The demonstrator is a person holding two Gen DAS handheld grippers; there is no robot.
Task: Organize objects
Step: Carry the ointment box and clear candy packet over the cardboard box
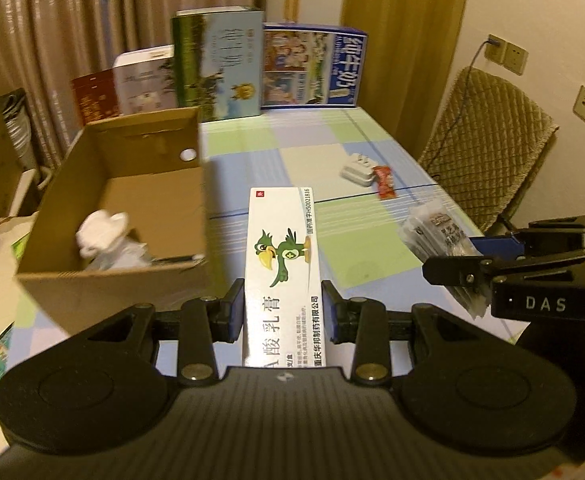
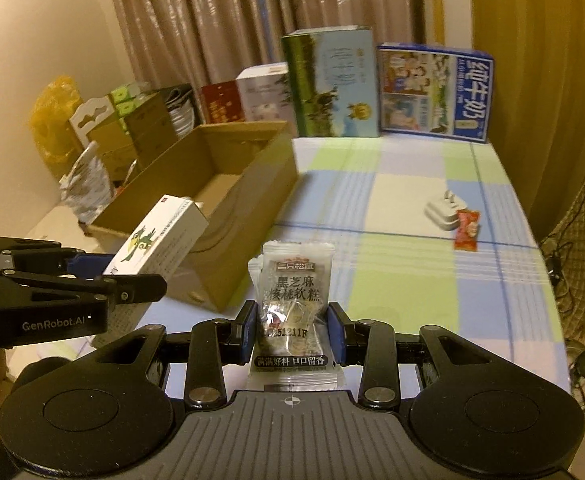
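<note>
Now left gripper [image 1: 283,312] squeezes long white box [image 1: 280,264], right gripper [image 2: 292,334] squeezes snack packet [image 2: 294,300], both near cardboard box [image 1: 112,184]. Beyond cardboard box, plug [image 1: 357,172], red candy [image 1: 384,182] wait. Slippery packet might drop outside cardboard box.

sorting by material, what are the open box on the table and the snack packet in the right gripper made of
Open box: plain brown corrugated cardboard, matte, with folded flaps and a punched hole. Snack packet: thin clear plastic film, glossy, with crimped ends; the contents show through.
</note>
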